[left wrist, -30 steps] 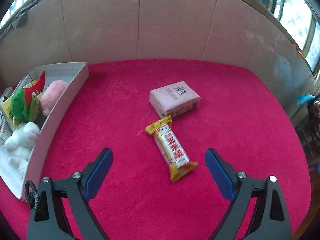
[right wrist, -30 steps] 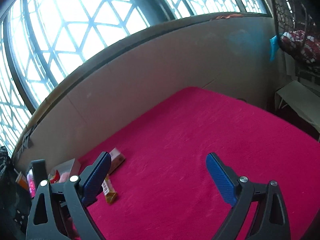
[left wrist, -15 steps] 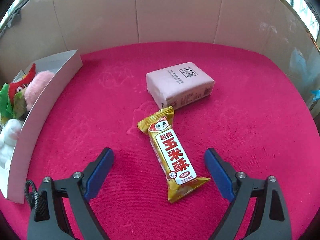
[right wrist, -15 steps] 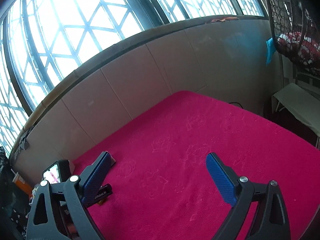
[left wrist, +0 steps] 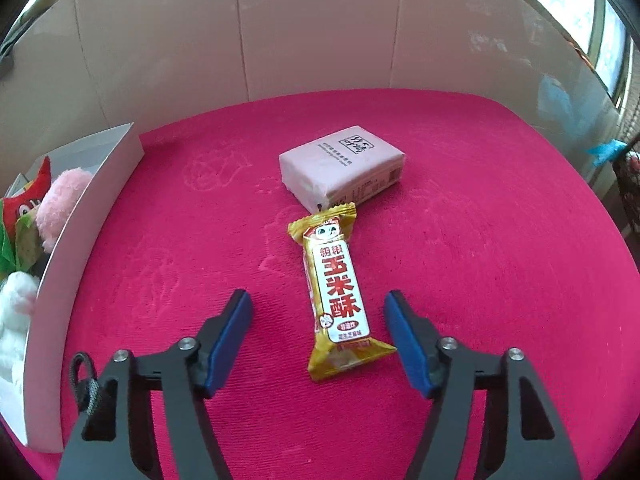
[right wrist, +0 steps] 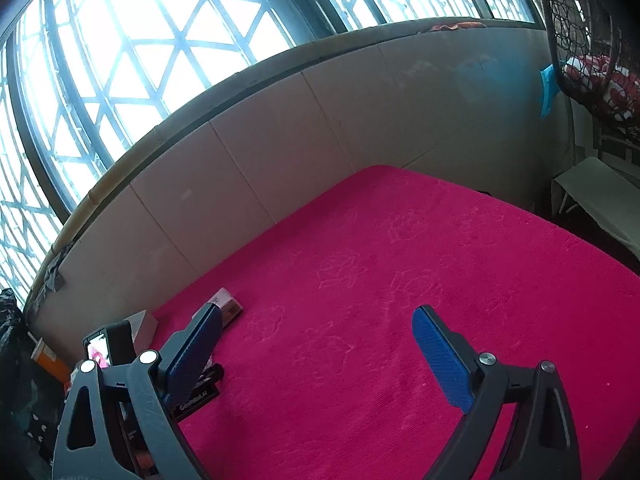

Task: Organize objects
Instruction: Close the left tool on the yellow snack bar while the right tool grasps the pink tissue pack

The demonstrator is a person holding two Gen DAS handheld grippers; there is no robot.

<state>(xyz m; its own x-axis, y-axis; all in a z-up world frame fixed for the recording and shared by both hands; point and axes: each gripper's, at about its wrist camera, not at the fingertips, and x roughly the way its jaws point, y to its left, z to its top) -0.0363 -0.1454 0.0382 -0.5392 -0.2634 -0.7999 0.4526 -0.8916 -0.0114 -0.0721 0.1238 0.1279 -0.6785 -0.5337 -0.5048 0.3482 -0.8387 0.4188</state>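
A yellow snack bar [left wrist: 337, 294] with red and white print lies on the red cloth. Its near end sits between the blue pads of my left gripper [left wrist: 318, 312], whose jaws are closing; the pads stand clear of the wrapper on both sides. Just beyond the bar rests a pink tissue pack [left wrist: 342, 168], also seen small at far left in the right wrist view [right wrist: 226, 306]. My right gripper [right wrist: 316, 344] hangs open over bare cloth, nothing between its fingers. The left gripper's body [right wrist: 116, 350] shows at that view's lower left.
A white cardboard box [left wrist: 76, 240] stands along the left edge, holding plush toys [left wrist: 60, 204] in pink, white and green-red. Beige panels [left wrist: 312, 40] wall the far side of the cloth. A window and a mesh basket [right wrist: 592, 60] lie beyond the right side.
My left gripper has sunk toward the snack bar and its jaws have narrowed around the bar's near end. The right gripper has stayed in place, open.
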